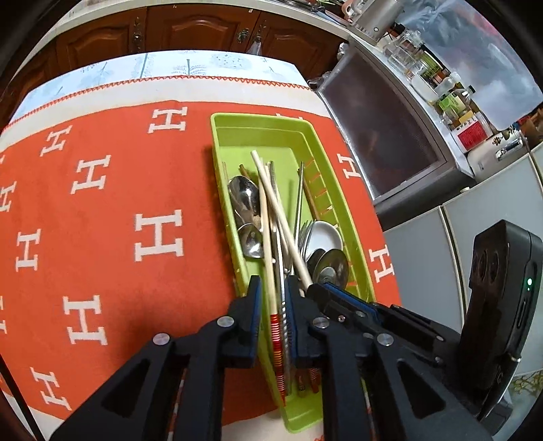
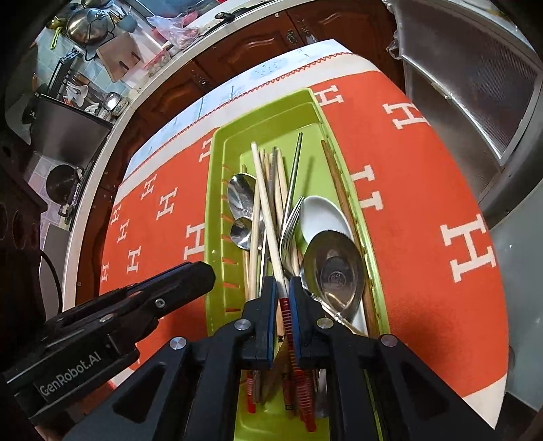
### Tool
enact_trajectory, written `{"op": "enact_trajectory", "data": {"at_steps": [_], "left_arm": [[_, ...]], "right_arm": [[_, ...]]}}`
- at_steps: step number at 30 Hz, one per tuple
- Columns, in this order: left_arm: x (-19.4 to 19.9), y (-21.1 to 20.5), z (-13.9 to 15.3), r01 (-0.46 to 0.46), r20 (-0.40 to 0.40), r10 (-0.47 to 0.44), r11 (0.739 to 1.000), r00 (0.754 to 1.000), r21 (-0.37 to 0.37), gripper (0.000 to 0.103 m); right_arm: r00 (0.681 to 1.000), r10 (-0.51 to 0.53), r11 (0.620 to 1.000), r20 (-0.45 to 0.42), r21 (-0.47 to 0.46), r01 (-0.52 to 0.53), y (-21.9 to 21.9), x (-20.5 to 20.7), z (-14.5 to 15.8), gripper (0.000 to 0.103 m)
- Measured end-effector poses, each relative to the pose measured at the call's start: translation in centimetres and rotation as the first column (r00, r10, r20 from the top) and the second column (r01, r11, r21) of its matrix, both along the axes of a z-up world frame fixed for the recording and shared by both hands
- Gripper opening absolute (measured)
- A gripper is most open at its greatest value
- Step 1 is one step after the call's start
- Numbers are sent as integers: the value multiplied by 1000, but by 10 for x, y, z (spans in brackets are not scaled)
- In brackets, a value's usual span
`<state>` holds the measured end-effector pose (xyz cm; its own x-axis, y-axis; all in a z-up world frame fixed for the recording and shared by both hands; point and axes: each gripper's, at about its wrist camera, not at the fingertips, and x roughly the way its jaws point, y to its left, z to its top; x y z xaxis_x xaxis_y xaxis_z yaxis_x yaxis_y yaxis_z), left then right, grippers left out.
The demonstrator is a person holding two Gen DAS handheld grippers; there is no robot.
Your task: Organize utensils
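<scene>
A green utensil tray [image 1: 271, 127] [image 2: 217, 190] lies on the orange cloth, filled with steel spoons [image 1: 246, 200] [image 2: 242, 195], forks [image 2: 292, 220], a white ceramic spoon [image 2: 322, 213], a large steel ladle spoon [image 2: 334, 268] and several chopsticks. My left gripper [image 1: 273, 288] hovers over the tray's near end, its jaws narrowly apart around a pale chopstick [image 1: 268, 237] with a red-striped end. My right gripper [image 2: 281, 286] is shut on another pale red-striped chopstick [image 2: 266, 210]. The right gripper also shows in the left wrist view [image 1: 314, 288], and the left in the right wrist view [image 2: 200, 274].
The orange cloth with white H marks [image 1: 101, 220] covers the table. Wooden cabinets [image 1: 190, 30] stand beyond the far edge. A steel-framed appliance [image 1: 390, 135] and a cluttered counter lie to the right. A sink area with pots [image 2: 85, 23] sits at far left.
</scene>
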<state>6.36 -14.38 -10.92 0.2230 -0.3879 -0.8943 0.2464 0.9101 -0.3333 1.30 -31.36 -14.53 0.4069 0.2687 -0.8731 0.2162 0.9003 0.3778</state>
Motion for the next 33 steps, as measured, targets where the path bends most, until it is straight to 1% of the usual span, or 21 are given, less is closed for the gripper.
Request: {"op": "enact_trajectory", "data": {"at_steps": [5,14,16,18,19,21,25,27,28,30,32,33], "left_arm": [[0,10,6,-9,18,9,1000,1000,8,17],[-8,25,19,-11,93,6,998,996,55,22],[-9,27,21,-5,102,-1,998,995,62,27],[-13,30,23,-4,119,-5,997,993,73,36],[-15,32,25,-4,129,-6,997,992,80,38],[-18,34,27,-7,143,-5,996,990,89,46],[-23,41,31,-22,169,4,995,986,102,53],[-26,45,34,-36,182,16,994,983,106,62],[-28,48,35,-44,192,23,993,981,106,64],[-31,51,38,-52,211,27,992,977,114,68],[-35,55,42,-71,233,38,988,972,134,74],[-37,57,45,-76,244,42,988,969,133,75]], "right_arm": [[1000,15,1000,-8,19,-15,8,-4,1,8],[999,45,999,14,0,-45,23,-14,17,8],[999,50,999,18,-1,-50,28,-17,20,8],[998,54,999,20,-5,-54,29,-19,22,8],[998,54,999,21,-8,-54,30,-22,24,8],[998,55,998,19,-9,-55,30,-25,24,8],[999,52,999,9,-5,-52,32,-32,24,8],[999,50,999,7,-1,-50,32,-35,24,8],[999,49,999,7,-2,-49,34,-37,26,9],[999,50,999,11,-4,-50,35,-41,29,11],[999,48,999,18,-3,-48,36,-45,33,16],[999,47,999,27,-1,-47,39,-49,37,20]]}}
